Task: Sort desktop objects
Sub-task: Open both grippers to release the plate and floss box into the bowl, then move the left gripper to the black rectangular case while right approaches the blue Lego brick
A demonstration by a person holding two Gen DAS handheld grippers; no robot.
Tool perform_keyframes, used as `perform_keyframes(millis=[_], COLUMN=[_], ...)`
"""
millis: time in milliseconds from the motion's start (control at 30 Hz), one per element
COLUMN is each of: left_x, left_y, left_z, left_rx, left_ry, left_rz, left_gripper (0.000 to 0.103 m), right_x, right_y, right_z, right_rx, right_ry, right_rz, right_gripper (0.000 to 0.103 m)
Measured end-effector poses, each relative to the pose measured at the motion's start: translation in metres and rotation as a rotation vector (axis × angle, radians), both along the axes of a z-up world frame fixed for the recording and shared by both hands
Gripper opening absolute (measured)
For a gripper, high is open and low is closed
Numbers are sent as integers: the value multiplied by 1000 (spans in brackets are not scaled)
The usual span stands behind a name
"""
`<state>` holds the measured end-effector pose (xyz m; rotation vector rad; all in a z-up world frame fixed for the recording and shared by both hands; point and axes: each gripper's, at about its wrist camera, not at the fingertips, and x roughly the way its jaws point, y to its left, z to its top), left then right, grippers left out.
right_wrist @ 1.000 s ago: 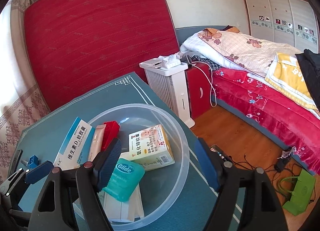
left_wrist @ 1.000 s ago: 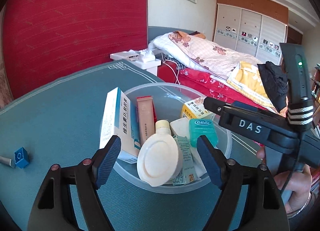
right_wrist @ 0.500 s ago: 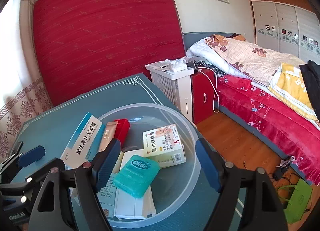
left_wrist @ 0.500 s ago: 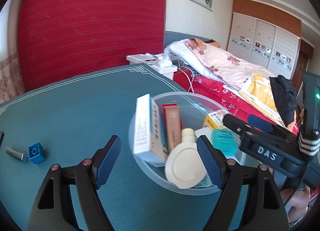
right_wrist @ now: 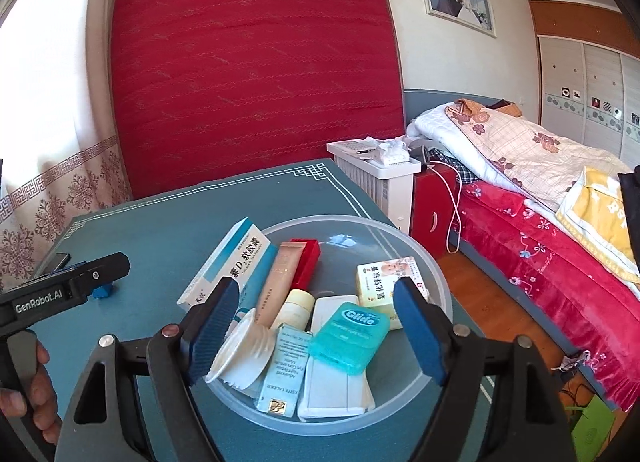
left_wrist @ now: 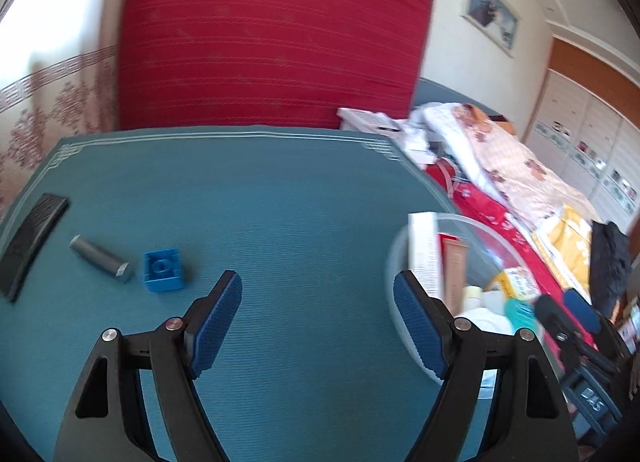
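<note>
My left gripper [left_wrist: 318,320] hangs wide open over bare teal table [left_wrist: 280,198], holding nothing — the blue block [left_wrist: 163,270] and grey tube [left_wrist: 101,258] lie far left. My right gripper [right_wrist: 316,326], jaws just widening, gapes empty above the clear bowl [right_wrist: 436,274] of boxes.

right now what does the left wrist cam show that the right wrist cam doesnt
Only the left wrist view shows the grey cylinder and the whole black remote-like bar on the teal table. Only the right wrist view shows the Glide floss box clearly, the white round lid and the floor. Both show the clear bowl, the blue brick and open, empty grippers.
</note>
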<state>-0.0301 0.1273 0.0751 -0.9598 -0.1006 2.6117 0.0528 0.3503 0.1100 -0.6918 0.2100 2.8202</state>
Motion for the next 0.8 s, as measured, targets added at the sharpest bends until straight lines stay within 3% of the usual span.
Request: perform_keyframes(millis=[467,667,800], left_x=[-37,-57,-71], left_y=[-97,-125,-143], left_z=[-12,-20,-30], left_rx=[-27,-63,-20], left_ry=[-57,-89,-147], left_rz=[279,338,355], left_gripper=[81,81,81], right_x=[10,10,7], right_y=[-52,-77,-90], right_z=[-1,-7,-10], right_rx=[19,26,29], right_ry=[-1,-14,-23], right_rz=[136,207,233], right_gripper=[84,84,84])
